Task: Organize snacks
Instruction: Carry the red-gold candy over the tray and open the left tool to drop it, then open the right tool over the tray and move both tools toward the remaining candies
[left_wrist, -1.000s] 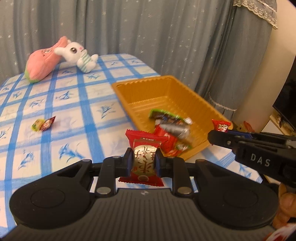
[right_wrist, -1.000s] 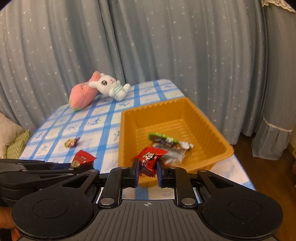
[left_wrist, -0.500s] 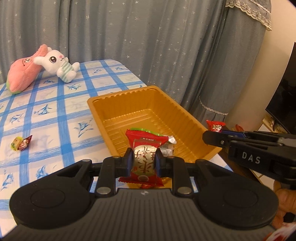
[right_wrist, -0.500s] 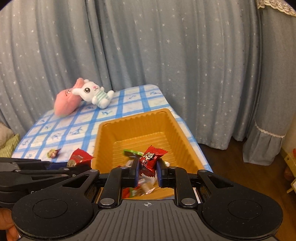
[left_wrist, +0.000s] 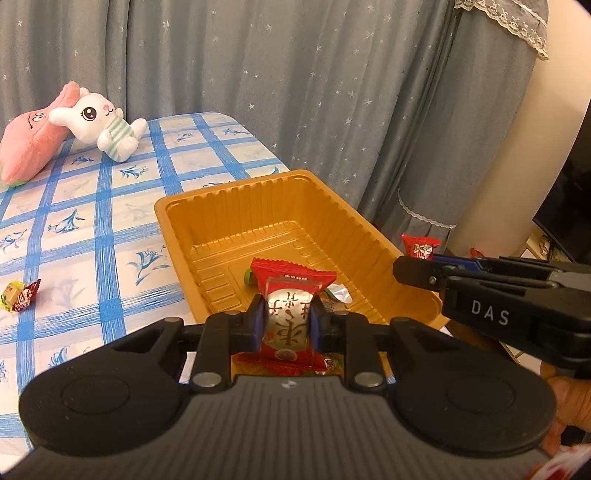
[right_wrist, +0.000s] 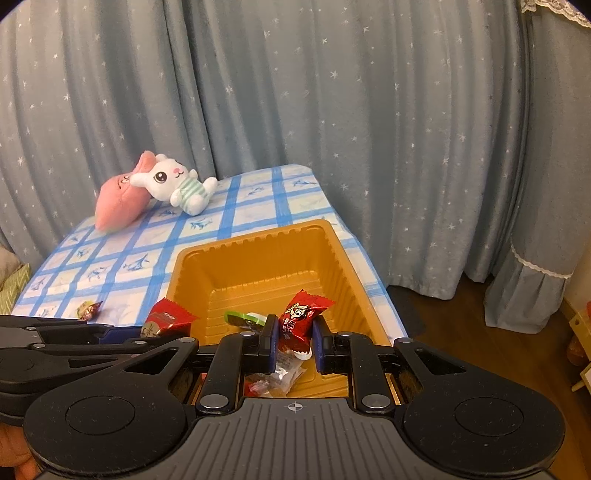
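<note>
The tray (left_wrist: 236, 206) looked like thin glossy orange plastic with ribbed walls. The tablecloth (left_wrist: 110, 206) under it was matt printed cloth, the curtain (left_wrist: 295, 92) at the far side soft matt fabric. The red snack wrapper (left_wrist: 288, 317) was shiny foil-like film, the plush rabbit (left_wrist: 99, 125) fuzzy, and the left gripper (left_wrist: 286, 321) matt black plastic

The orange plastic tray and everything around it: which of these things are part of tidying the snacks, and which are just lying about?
Part of the job:
- orange plastic tray, a few wrapped snacks already inside
- red-and-silver snack packet in the left gripper
- small red snack packet in the right gripper
- loose wrapped candy on the checked cloth

Just lying about:
- white plush rabbit
- pink plush cushion
- starry grey curtain
</note>
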